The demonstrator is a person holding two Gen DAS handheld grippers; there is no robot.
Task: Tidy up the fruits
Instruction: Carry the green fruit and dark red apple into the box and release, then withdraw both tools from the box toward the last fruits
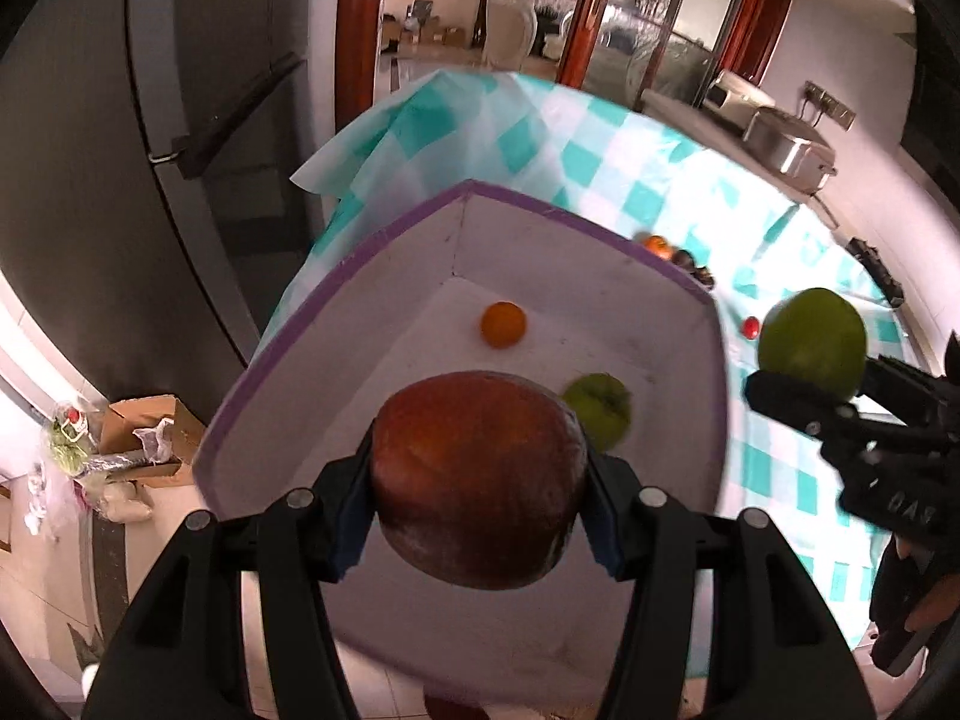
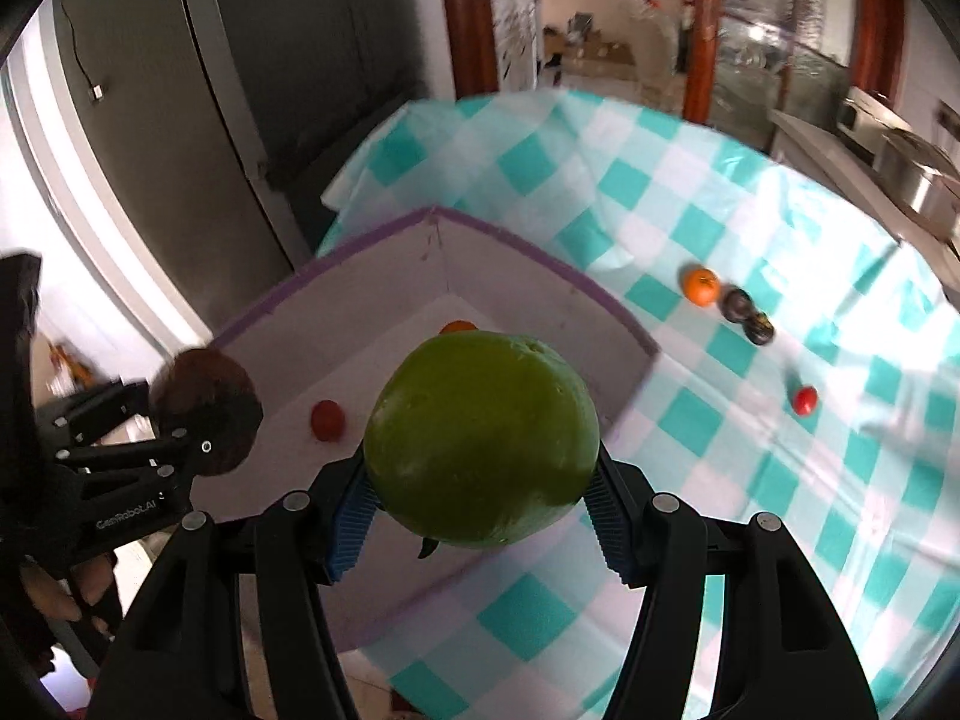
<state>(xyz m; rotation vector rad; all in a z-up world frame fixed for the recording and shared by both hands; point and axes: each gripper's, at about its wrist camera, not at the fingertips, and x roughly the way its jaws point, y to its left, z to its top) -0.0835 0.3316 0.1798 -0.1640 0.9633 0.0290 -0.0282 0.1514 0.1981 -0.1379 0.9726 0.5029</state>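
- My left tool was clamped on a red-brown fruit, held above the white box, I judged for dropping in.
- My right tool gripped a large green fruit over the box's near corner.
- Inside lay an orange and a green apple.
- On the checkered worktop an orange fruit, dark fruits and a red one waited unsorted.

red-brown fruit: large, round, held above the near part of the box.
big green fruit: round, glossy, held over the box's right wall.
box: white, purple-rimmed, open; holds small orange, green apple, red tomato.
tablecloth fruits, right: orange, dark fruits, red tomato.
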